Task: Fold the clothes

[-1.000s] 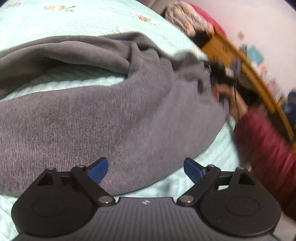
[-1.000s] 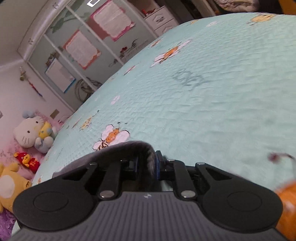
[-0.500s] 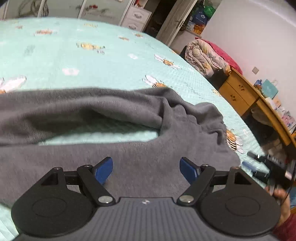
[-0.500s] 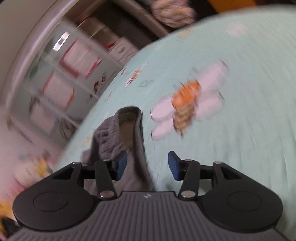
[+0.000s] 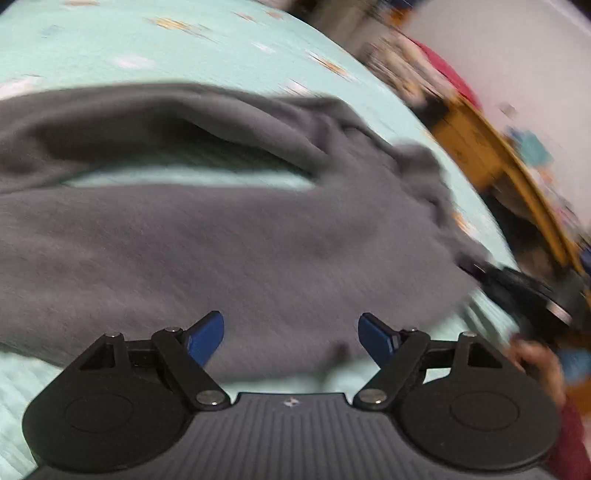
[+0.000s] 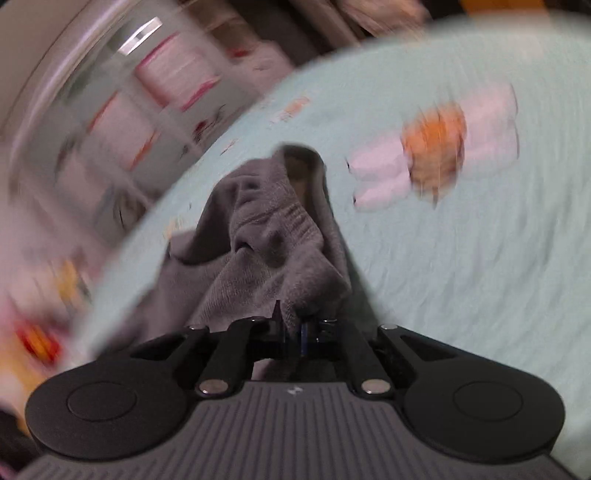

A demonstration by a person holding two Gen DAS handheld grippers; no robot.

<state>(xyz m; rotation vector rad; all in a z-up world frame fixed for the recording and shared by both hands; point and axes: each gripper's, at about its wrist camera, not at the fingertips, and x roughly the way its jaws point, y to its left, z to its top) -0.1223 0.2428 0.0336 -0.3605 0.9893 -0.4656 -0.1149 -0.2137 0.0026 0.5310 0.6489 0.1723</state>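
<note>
The right tongs (image 6: 300,332) have closed on a bunched edge of the grey garment (image 5: 229,236); half a second ago their blue pads stood apart with the cloth only lying between them, so a fresh grip has just been taken. In the left wrist view the same right tongs (image 5: 517,284) show at the garment's far right end, dark and blurred, with a hand (image 5: 535,358) behind them. The left tongs (image 5: 290,338) hang wide apart over the near hem, holding nothing, as they did a second ago. My reading is that one end is now secured for a pull or a fold-over, while the left side has no hold to match it.

The garment lies spread on the bed (image 5: 155,33), over its pale green quilt, with a long gap of quilt showing between two grey parts. Both views are smeared by motion. A printed bee (image 6: 436,144) sits beside the held cloth. Beyond the bed's edge stand wooden furniture (image 5: 491,155) and a blurred wardrobe (image 6: 122,122); nothing lies on the garment itself
</note>
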